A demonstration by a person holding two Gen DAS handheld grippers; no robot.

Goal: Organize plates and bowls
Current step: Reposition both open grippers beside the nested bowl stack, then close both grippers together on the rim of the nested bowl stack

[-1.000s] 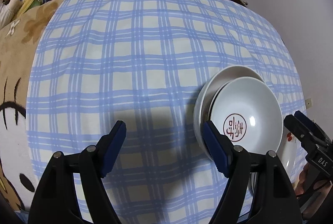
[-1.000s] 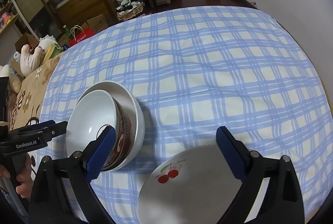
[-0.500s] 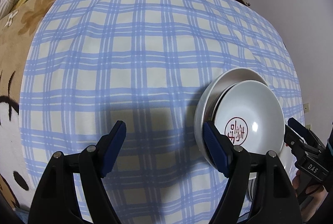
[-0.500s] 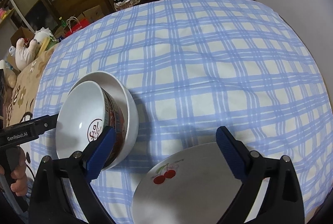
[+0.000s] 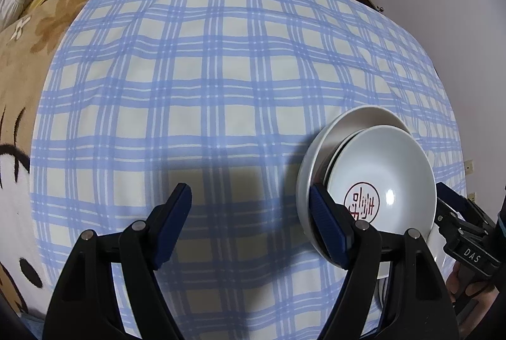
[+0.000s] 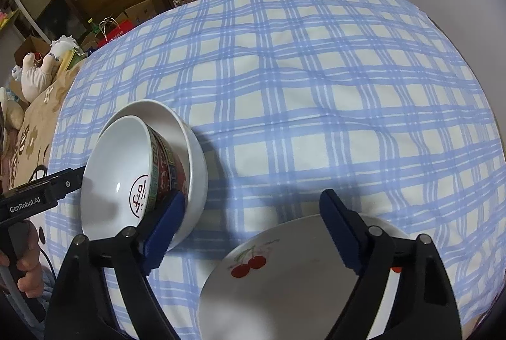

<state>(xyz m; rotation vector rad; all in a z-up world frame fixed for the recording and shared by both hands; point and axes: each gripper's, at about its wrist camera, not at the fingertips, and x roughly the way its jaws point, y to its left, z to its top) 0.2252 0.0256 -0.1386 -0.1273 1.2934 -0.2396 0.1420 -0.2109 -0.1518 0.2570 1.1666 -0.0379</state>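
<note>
From my remote station I take the cherry plate [image 6: 284,286] as reference. My right gripper [image 6: 249,224] hangs directly over its far rim, jaws apart and closing, pads clear of it. Just left of the plate, the patterned bowl [image 6: 126,178] sits tilted inside a larger white bowl [image 6: 196,163] on the blue checked cloth [image 6: 316,87]. My left gripper [image 5: 249,223] stands left of both bowls, jaws apart over bare cloth, its right pad [image 5: 329,232] alongside the white bowl's wall; I cannot tell whether they touch.
</note>
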